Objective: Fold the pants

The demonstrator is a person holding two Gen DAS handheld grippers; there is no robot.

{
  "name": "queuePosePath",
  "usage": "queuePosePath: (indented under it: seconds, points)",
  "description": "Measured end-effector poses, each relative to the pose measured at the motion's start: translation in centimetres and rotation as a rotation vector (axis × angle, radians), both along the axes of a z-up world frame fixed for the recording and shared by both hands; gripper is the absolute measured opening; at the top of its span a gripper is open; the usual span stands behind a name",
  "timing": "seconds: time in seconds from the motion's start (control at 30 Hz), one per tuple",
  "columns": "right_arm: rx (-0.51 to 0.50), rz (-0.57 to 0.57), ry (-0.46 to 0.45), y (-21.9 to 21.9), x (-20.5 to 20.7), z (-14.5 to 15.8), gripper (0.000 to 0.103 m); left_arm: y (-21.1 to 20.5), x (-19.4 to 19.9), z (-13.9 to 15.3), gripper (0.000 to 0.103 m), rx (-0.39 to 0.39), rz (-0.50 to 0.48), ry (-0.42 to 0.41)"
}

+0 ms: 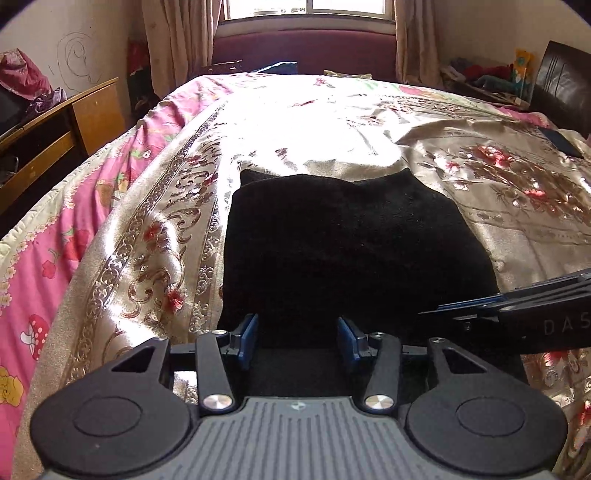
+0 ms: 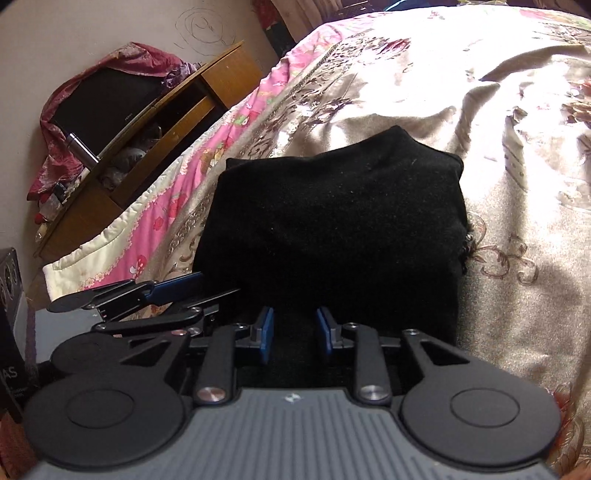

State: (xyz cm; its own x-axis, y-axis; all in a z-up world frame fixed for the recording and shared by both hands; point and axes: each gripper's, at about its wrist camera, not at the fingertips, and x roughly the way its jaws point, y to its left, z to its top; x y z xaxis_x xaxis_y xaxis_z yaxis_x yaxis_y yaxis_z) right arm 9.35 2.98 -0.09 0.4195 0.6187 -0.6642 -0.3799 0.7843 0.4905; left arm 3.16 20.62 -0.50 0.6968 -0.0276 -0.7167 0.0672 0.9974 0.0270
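Note:
The black pants (image 1: 354, 243) lie folded into a compact rectangle on the floral bedspread (image 1: 155, 236); they also show in the right wrist view (image 2: 332, 221). My left gripper (image 1: 300, 336) is open, its blue pads on either side of the near edge of the pants, nothing clamped. My right gripper (image 2: 294, 334) is open too, over the near edge of the pants. The right gripper shows at the right of the left wrist view (image 1: 517, 314); the left gripper shows at the left of the right wrist view (image 2: 155, 295).
The bed (image 2: 517, 184) has a shiny floral cover over a pink quilt (image 1: 44, 243). A wooden cabinet (image 1: 74, 122) stands left of the bed, with a dark screen under red cloth (image 2: 107, 99). A window (image 1: 306, 9) and curtains are at the far end.

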Motion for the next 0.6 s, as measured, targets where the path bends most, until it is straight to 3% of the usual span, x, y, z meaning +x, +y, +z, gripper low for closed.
queuePosePath:
  seconds: [0.1,0.33,0.6]
  points:
    - [-0.003,0.016,-0.055,-1.0,-1.4,1.0,0.028,-0.5,-0.3,0.5,0.06,0.009,0.016,0.007]
    - [0.024,0.004,0.003,-3.1,-2.2,-0.5,0.028,-2.6,-2.0,1.2,0.06,0.09,0.015,0.021]
    - [0.042,-0.004,0.037,-3.7,-2.2,-1.7,0.026,-4.3,-1.0,-0.5,0.064,0.196,-0.005,0.057]
